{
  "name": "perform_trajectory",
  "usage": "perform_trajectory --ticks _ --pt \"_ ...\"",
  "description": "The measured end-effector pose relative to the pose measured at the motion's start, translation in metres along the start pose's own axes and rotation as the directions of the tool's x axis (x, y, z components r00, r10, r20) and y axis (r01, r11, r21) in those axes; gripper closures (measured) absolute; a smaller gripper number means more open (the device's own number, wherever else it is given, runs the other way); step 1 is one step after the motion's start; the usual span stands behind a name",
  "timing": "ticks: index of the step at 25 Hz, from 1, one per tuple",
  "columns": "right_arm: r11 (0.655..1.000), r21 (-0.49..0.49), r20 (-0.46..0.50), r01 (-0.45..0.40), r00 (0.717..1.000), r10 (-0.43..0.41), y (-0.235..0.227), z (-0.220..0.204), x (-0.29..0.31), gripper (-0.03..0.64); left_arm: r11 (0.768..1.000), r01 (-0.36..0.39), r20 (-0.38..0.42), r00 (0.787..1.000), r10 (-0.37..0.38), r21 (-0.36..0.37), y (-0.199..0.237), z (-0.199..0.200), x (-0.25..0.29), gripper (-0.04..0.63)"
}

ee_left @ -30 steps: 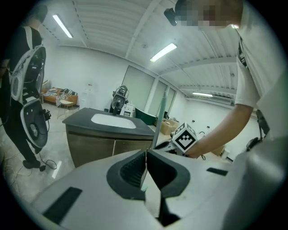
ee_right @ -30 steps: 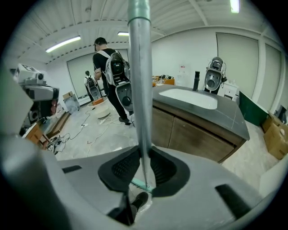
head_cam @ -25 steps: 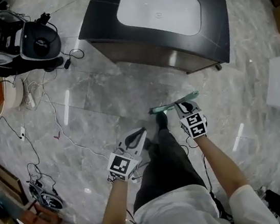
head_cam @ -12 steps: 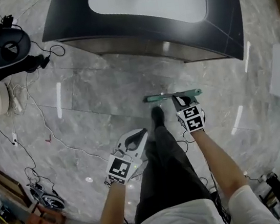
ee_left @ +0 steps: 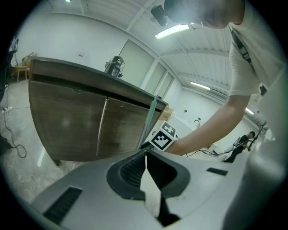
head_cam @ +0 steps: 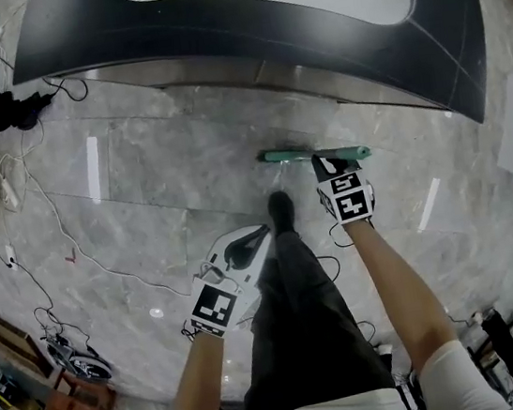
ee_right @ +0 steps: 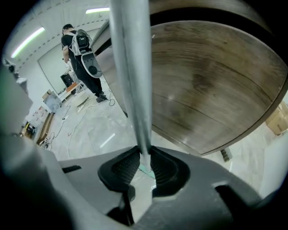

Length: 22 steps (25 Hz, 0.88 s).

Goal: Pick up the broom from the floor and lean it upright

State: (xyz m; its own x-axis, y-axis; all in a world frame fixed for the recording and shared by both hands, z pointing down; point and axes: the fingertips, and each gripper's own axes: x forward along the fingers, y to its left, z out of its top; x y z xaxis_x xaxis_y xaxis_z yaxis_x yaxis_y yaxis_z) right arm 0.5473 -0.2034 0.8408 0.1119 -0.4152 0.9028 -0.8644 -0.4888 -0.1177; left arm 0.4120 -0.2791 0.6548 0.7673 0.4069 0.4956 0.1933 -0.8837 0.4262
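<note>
Nearest me, I have 2 grippers: the left gripper is pressed together on nothing, and the right gripper pinches the handle of 1 broom. It stands near upright, green head on the marble floor before 1 dark counter.

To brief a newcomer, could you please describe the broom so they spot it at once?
Find the large dark cabinet on the marble floor. Just before it is the broom, grey handle clamped in the right gripper. Only it has a teal head.
</note>
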Motion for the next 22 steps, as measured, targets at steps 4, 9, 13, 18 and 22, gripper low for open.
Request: perform_trajectory --ticks 4,9,13,18,22 --pt "1.000 -0.020 -0.004 0.008 1.000 -0.008 -0.015 0.012 0.023 0.541 1.000 0.005 0.015 1.000 -0.005 -0.024 0.009 -0.003 0.024 0.584" --pt "1.000 0.012 0.004 0.021 1.000 -0.021 -0.035 0.026 0.037 0.541 0.999 0.018 0.030 0.999 -0.017 -0.039 0.009 -0.009 0.042 0.584" --pt "0.999 0.040 0.005 0.033 0.999 -0.033 -0.046 0.031 0.043 0.541 0.998 0.027 0.027 0.999 -0.025 -0.057 0.009 -0.008 0.051 0.584" --pt "0.998 0.052 0.012 0.043 0.999 -0.043 -0.056 0.032 0.048 0.538 0.997 0.024 0.029 0.999 -0.022 -0.069 0.011 -0.010 0.060 0.584" --pt "0.997 0.068 0.019 0.048 0.999 -0.050 -0.057 0.033 0.054 0.531 0.998 0.013 0.030 0.999 -0.011 -0.067 0.016 -0.017 0.062 0.584"
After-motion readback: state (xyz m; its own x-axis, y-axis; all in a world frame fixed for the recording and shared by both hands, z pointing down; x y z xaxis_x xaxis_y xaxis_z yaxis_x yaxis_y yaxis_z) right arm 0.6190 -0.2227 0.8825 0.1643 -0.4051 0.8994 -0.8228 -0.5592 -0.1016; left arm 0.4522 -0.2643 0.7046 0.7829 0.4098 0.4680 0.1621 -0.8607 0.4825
